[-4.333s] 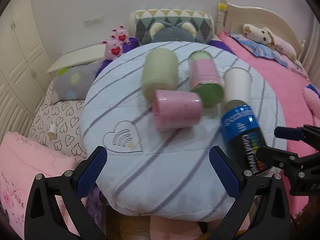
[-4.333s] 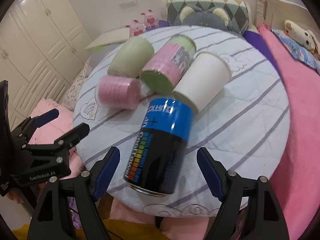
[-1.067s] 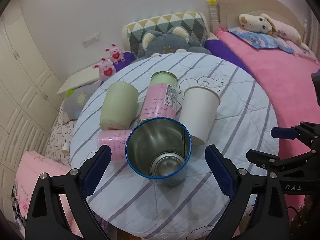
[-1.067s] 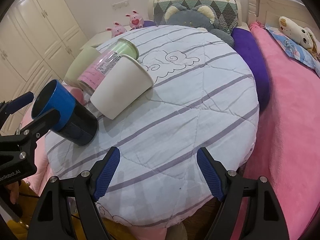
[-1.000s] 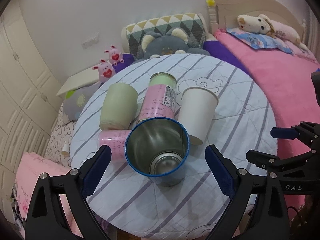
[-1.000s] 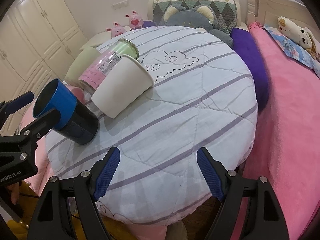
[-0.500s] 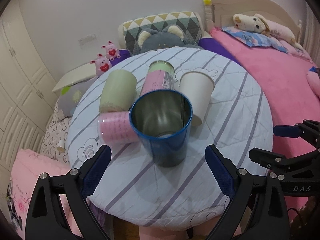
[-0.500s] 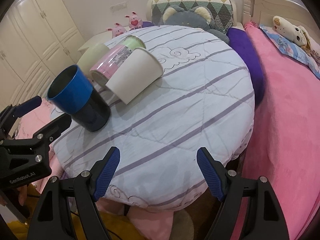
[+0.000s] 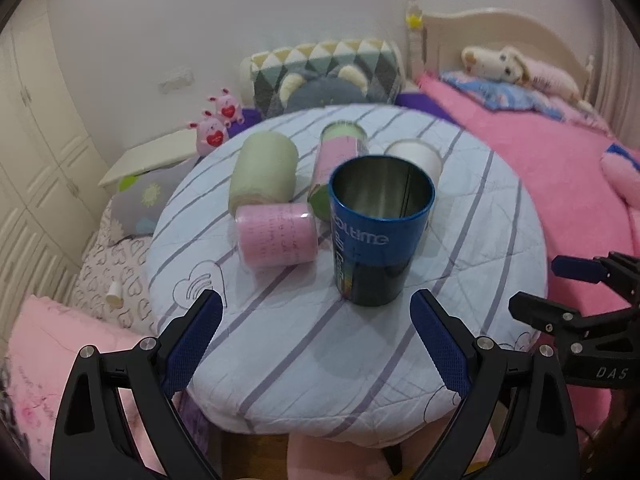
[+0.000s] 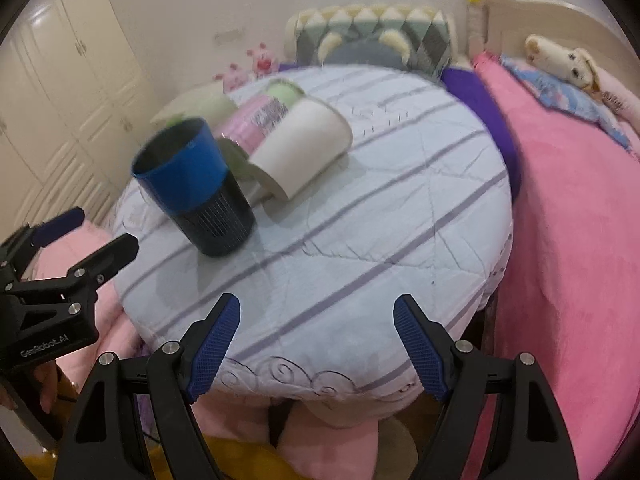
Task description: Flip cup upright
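A blue and black metal cup (image 9: 378,236) stands upright, mouth up, on the round striped cushion (image 9: 480,240); it also shows in the right wrist view (image 10: 196,188). My left gripper (image 9: 318,338) is open and empty, just in front of the cup, not touching it. My right gripper (image 10: 316,344) is open and empty near the cushion's front edge, well right of the cup. Behind the cup lie a pink cup (image 9: 276,234), a pale green cup (image 9: 262,174), a pink and green tin (image 9: 340,152) and a white cup (image 10: 300,148), all on their sides.
A pink bed (image 10: 580,220) runs along the right with soft toys (image 9: 508,64) at its head. Pillows and a grey bear cushion (image 9: 328,88) sit behind the round cushion. White wardrobes (image 10: 68,60) stand at the left. A pink cushion (image 9: 48,344) lies low left.
The blue cup, which lay on its side several seconds ago, now stands upright on the cushion. Both grippers have drawn back from it and sit lower.
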`<action>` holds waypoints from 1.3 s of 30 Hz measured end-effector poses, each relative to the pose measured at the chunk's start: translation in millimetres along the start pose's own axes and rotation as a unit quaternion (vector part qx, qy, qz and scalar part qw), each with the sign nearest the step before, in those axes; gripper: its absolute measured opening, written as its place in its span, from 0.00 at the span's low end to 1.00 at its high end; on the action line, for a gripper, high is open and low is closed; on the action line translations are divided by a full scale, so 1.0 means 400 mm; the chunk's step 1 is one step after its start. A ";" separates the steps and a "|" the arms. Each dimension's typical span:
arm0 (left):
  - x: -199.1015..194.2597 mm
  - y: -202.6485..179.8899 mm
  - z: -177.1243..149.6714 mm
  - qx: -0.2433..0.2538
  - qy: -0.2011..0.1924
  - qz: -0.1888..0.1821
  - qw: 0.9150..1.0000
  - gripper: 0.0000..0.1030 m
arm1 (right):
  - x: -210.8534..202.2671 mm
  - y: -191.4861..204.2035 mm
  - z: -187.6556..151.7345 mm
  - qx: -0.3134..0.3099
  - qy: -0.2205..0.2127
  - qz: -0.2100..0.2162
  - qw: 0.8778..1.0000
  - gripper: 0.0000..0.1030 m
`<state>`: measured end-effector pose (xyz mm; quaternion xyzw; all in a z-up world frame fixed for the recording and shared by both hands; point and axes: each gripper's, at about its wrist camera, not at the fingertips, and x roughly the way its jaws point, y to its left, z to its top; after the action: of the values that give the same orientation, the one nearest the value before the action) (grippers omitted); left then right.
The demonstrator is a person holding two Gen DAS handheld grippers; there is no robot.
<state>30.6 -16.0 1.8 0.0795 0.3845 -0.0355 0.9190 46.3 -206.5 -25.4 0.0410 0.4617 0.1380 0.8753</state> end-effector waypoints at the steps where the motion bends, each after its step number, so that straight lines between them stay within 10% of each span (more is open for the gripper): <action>1: -0.003 0.005 -0.004 0.000 -0.008 -0.004 1.000 0.96 | -0.006 0.009 -0.004 0.000 -0.011 -0.004 1.000 0.78; 20: -0.066 0.051 -0.046 -0.036 -0.153 0.005 0.988 0.98 | -0.111 0.105 -0.052 -0.024 -0.207 -0.057 0.976 0.78; 39: -0.051 0.026 -0.094 -0.050 -0.189 0.042 0.980 0.99 | -0.093 0.077 -0.114 0.014 -0.287 -0.068 0.955 0.78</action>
<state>-8.8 0.8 -8.3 0.0415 0.2018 0.0080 0.9785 -17.1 -190.1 -15.8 0.0599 0.1944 0.0535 0.9776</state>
